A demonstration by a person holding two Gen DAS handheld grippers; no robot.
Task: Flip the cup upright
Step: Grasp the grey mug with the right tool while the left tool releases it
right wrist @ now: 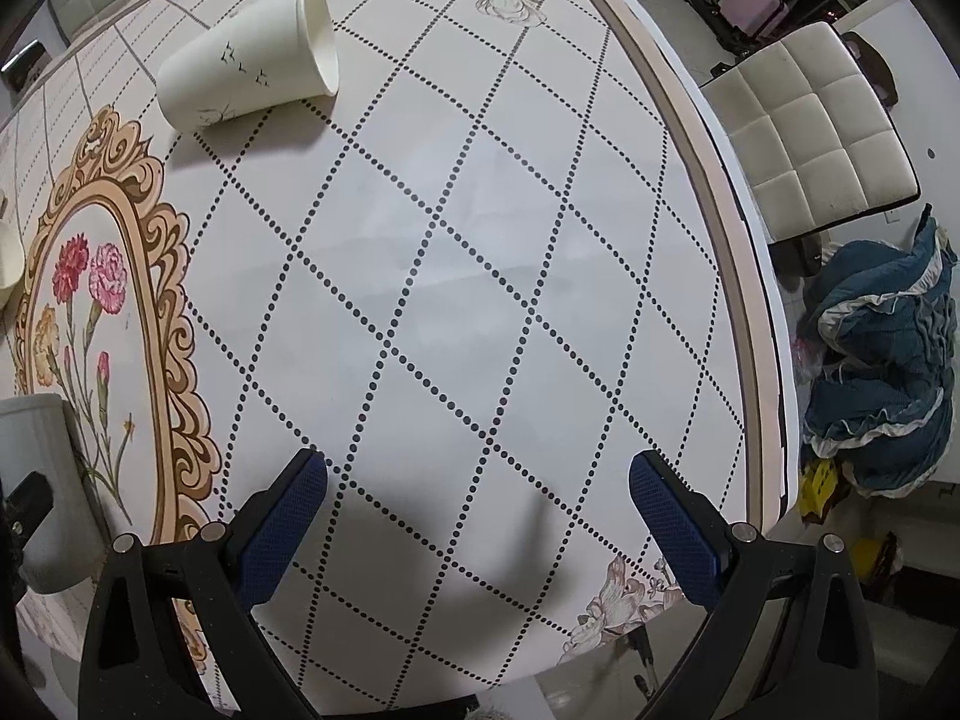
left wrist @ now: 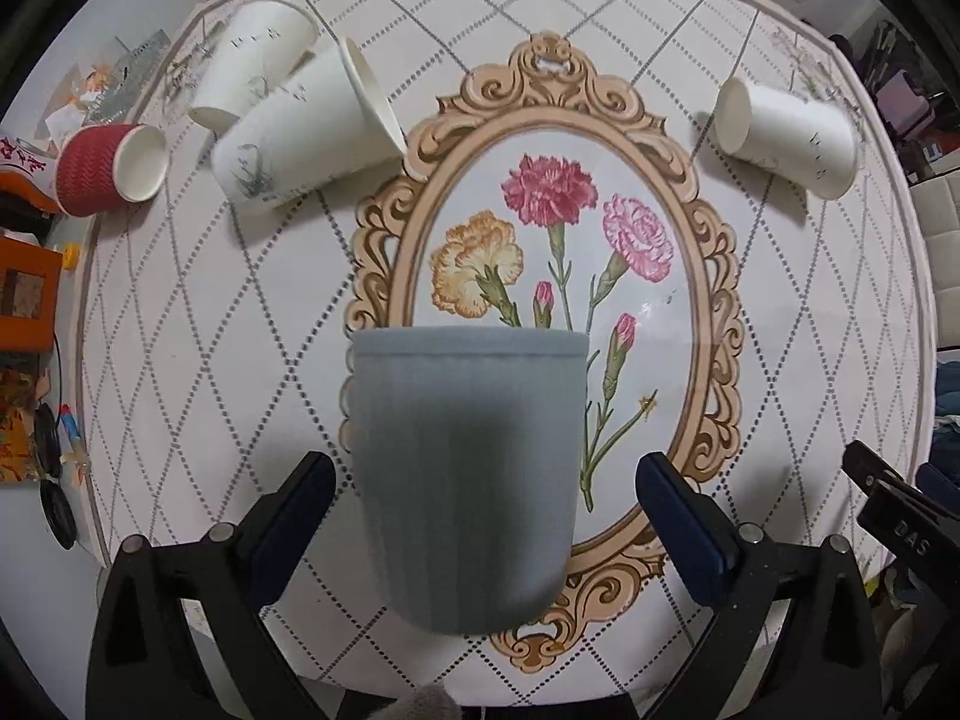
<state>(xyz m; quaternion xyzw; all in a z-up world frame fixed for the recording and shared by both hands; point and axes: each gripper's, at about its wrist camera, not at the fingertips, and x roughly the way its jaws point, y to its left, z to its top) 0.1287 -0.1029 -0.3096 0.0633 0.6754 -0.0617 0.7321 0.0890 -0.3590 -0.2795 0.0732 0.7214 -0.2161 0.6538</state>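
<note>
Two black grippers with blue padded fingers are seen at the near edge of the views. The left gripper (left wrist: 486,516) is spread apart, with the grey-blue ribbed cup (left wrist: 465,474) standing between its fingers; a gap is visible on each side, so no contact can be confirmed. Which end of this cup is uppermost cannot be settled: the wider flat end faces away from the camera, the rounded narrower end is toward it, and no opening is shown. In the right wrist view only a slice of it is caught at the left margin. The right gripper (right wrist: 477,516) is likewise held apart, over bare bench (right wrist: 480,300) and closed on nothing.

If the grey-blue cup is the one to be turned, it lies straight ahead of the left gripper, long axis along the line of sight, and the left hand is judged much the nearer.

Farther off, a white paper cup printed with small birds (right wrist: 246,57) lies on its side toward the right. At far left two more white paper cups (left wrist: 282,114) lie tipped, one touching the other, beside a red ribbed paper cup (left wrist: 111,168), also on its side. Clutter beyond the bench edge is too distorted to be identified
</note>
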